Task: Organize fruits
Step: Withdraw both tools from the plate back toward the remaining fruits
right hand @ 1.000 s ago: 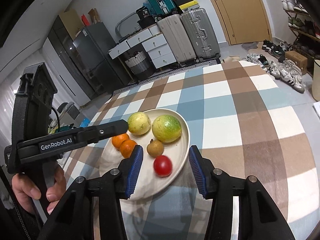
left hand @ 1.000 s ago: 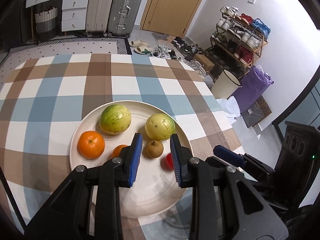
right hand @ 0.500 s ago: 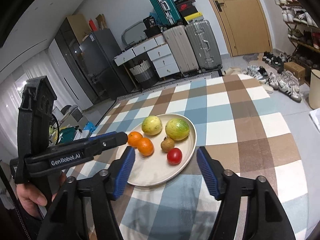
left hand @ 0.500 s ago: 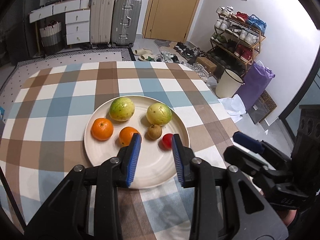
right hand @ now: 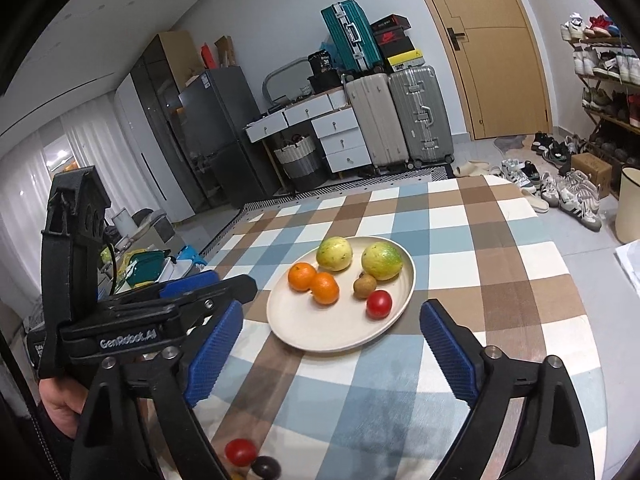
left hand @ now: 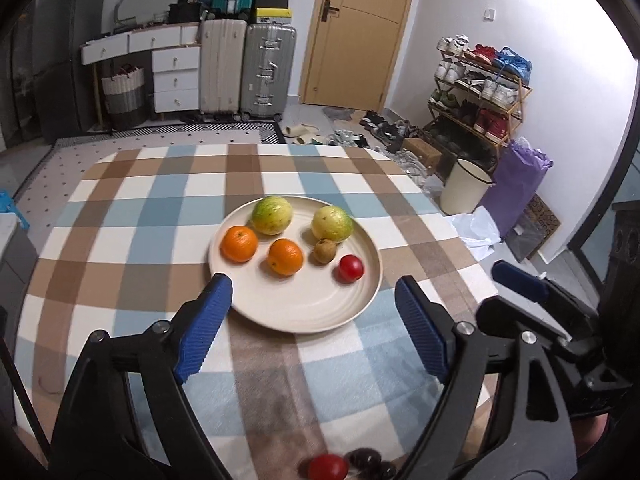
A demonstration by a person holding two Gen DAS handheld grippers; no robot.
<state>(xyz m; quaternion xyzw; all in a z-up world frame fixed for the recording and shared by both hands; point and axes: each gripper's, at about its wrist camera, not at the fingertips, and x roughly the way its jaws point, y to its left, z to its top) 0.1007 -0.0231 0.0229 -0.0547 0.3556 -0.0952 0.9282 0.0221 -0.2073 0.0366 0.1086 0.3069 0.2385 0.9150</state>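
Note:
A cream plate (left hand: 304,312) (right hand: 320,336) sits mid-table on the checked cloth. It holds two yellow-green guavas (left hand: 272,215) (left hand: 332,224), two oranges (left hand: 239,243) (left hand: 285,257), a small brown fruit (left hand: 324,251) and a red tomato (left hand: 351,268). My left gripper (left hand: 314,324) is open and empty, hovering near the plate's near rim. My right gripper (right hand: 332,350) is open and empty, just short of the plate. Another red tomato (left hand: 327,467) (right hand: 240,452) and dark fruits (left hand: 366,460) (right hand: 266,468) lie on the table's near edge.
The left gripper's body (right hand: 132,320) shows at left in the right wrist view; the right one (left hand: 560,320) at right in the left wrist view. Beyond the table are suitcases (left hand: 268,72), a shoe rack (left hand: 480,92) and a white bin (left hand: 464,190).
Both grippers pulled back and up from the plate. The left gripper's jaws opened wide, leaving the small brown fruit on the plate. The near-edge tomato and dark fruits came into view.

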